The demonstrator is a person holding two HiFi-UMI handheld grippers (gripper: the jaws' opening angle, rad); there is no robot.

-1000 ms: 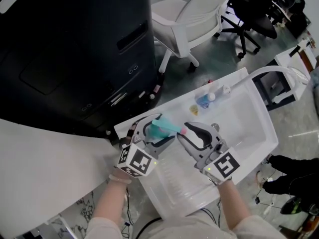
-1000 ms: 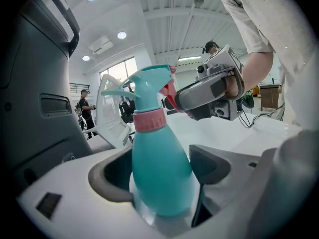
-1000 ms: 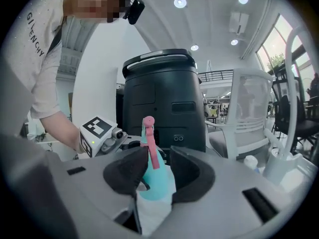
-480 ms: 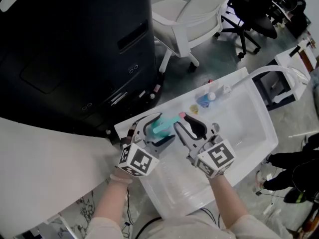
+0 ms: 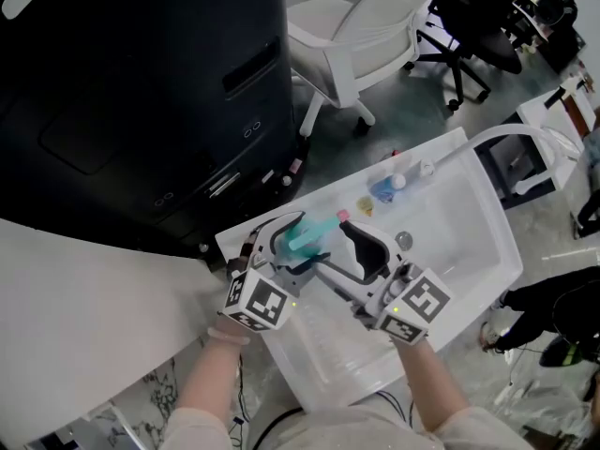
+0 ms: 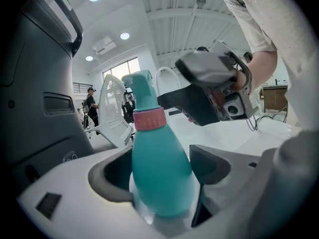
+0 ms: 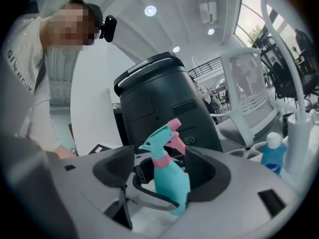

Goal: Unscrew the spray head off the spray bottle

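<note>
left gripper (image 6: 162, 172): clamped on the bottle body, low down
bottle (image 6: 158, 151): teal, upright in the left jaws, held over the white sink (image 5: 469, 218)
spray head (image 7: 160, 137): on the bottle, pink collar (image 6: 148, 119)
right gripper (image 7: 162, 166): jaws opening, wide apart, spray head between them, pads not pressing
blue bottle (image 5: 382, 190): sink's far edge, well apart
</note>
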